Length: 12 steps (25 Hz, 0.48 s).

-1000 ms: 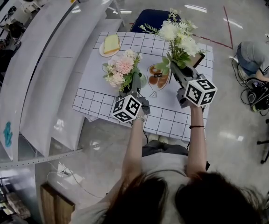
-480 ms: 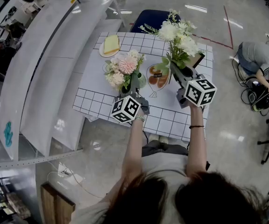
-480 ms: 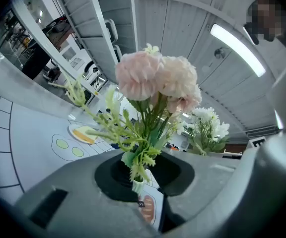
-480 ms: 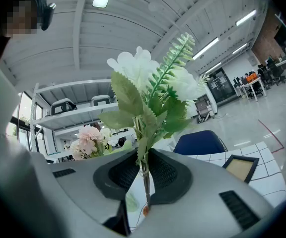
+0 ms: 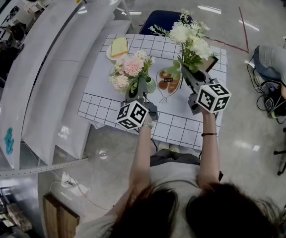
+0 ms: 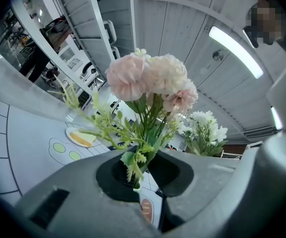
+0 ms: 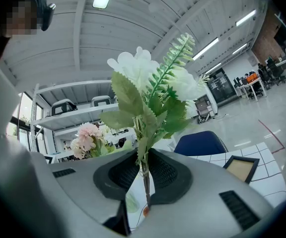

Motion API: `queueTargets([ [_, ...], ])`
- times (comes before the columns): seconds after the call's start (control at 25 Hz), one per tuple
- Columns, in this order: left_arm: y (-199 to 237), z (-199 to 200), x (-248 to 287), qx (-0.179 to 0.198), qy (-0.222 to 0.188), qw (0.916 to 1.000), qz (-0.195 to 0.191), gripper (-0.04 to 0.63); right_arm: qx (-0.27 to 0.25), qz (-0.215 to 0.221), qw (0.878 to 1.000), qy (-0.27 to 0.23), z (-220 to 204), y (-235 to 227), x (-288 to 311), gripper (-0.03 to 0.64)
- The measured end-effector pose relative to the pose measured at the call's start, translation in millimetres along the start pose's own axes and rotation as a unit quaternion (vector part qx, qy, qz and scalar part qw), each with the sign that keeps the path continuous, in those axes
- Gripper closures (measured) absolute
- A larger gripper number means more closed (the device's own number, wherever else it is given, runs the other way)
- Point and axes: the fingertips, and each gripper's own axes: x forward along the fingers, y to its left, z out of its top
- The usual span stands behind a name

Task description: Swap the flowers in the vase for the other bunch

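A pink flower bunch stands upright over the left of the checked table. Its green stems run down between the jaws of my left gripper, which have just been closing and now press on them. My right gripper is shut on the thin stems of a white flower bunch with fern leaves, held upright at the table's right. In the left gripper view the pink blooms fill the middle. I cannot make out a vase; flowers and grippers hide what is beneath.
A plate with a sandwich sits at the far left of the table, a printed placemat in the middle, and a small picture frame at the far right. A blue chair stands behind the table. A person crouches at the right.
The left gripper's jaws have closed onto the pink bunch's stems, and the bunch sits slightly farther up the picture. The right gripper and white bunch have not moved.
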Motion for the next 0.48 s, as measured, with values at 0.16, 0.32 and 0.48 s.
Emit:
queueTargets([
  [0.16, -0.9, 3.1, -0.2, 0.006, 0.003, 1.0000, 0.000, 0.545, 0.000, 0.001, 1.000, 0.000, -0.4, 1.2, 0.8, 0.563],
  [0.32, -3.8, 8.3, -0.6, 0.012, 0.003, 0.9999, -0.004, 0.546, 0.001, 0.002, 1.000, -0.001, 0.2, 2.8, 1.0, 0.563],
  [0.48, -6.2, 14.1, -0.5, 0.015, 0.000, 0.9999, -0.007, 0.546, 0.001, 0.002, 1.000, -0.002, 1.2, 3.3, 0.9, 0.563],
])
